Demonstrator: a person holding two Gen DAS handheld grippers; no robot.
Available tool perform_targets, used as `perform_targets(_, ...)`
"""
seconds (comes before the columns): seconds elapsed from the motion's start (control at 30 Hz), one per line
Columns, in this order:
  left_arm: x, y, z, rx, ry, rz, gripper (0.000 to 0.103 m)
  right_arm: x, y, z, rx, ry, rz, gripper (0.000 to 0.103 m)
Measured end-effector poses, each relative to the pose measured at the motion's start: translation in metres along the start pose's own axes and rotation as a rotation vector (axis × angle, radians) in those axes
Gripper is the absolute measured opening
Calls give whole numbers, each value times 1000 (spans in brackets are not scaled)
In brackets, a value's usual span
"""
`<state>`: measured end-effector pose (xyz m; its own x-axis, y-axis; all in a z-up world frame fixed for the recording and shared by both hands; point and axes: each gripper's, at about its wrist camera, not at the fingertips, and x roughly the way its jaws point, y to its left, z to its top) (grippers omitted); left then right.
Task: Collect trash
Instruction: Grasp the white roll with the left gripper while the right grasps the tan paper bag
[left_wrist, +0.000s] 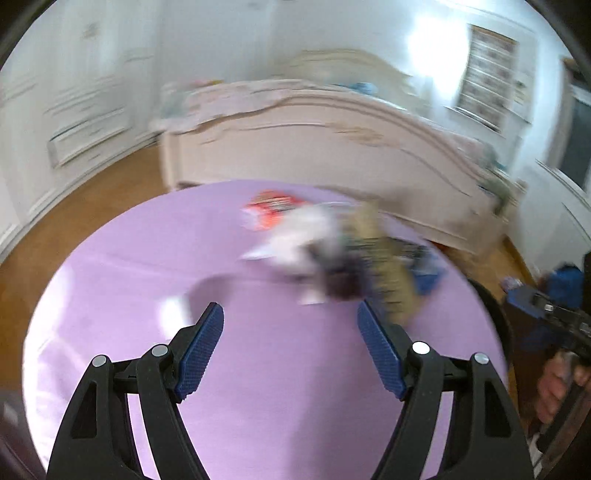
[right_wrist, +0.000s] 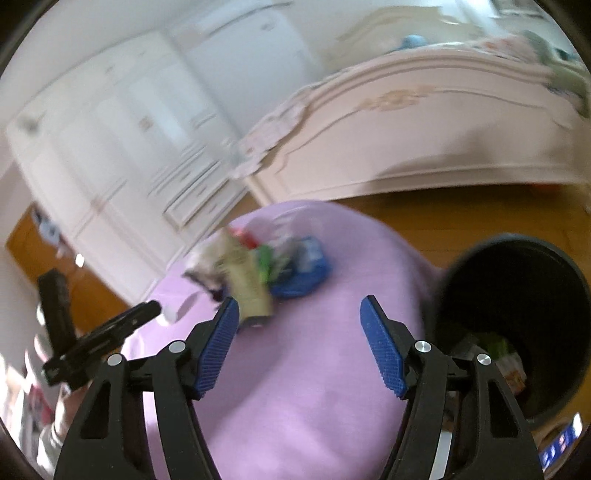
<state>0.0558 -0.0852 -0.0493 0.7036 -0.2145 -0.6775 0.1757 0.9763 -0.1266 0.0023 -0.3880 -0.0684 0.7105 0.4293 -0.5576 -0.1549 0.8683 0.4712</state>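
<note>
Bedroom, wood floor, white bed (left_wrist: 325, 147) behind. Round purple table (left_wrist: 258, 369). Left tool (left_wrist: 290, 314): spread, nothing between pads. Blurred trash (left_wrist: 343, 254) heaped at table's far side, ahead of both tools. Right tool (right_wrist: 299, 308): spread, empty. Black bin (right_wrist: 517, 314) at right, beside table, wrappers inside.

No readable txt: motion blur smears print on red wrapper (left_wrist: 273, 212) at 12 o'clock of lilac surface (left_wrist: 258, 369), tan box (right_wrist: 247, 288) and blue packet (right_wrist: 306, 273) at centre pile; no brand, nos. or signs legible
</note>
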Motion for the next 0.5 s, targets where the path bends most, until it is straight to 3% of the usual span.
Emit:
perform_targets(0.2, 10, 49, -2, -82, 40, 52, 68, 55, 43, 15, -122, 91, 12, 68)
perform_targets(0.3, 19, 64, -5, -108, 71, 48, 59, 81, 53, 21, -157, 132, 6, 67)
perform_targets(0.5, 36, 78, -8, -142, 119, 13, 37, 119, 55, 21, -194, 223, -21, 54)
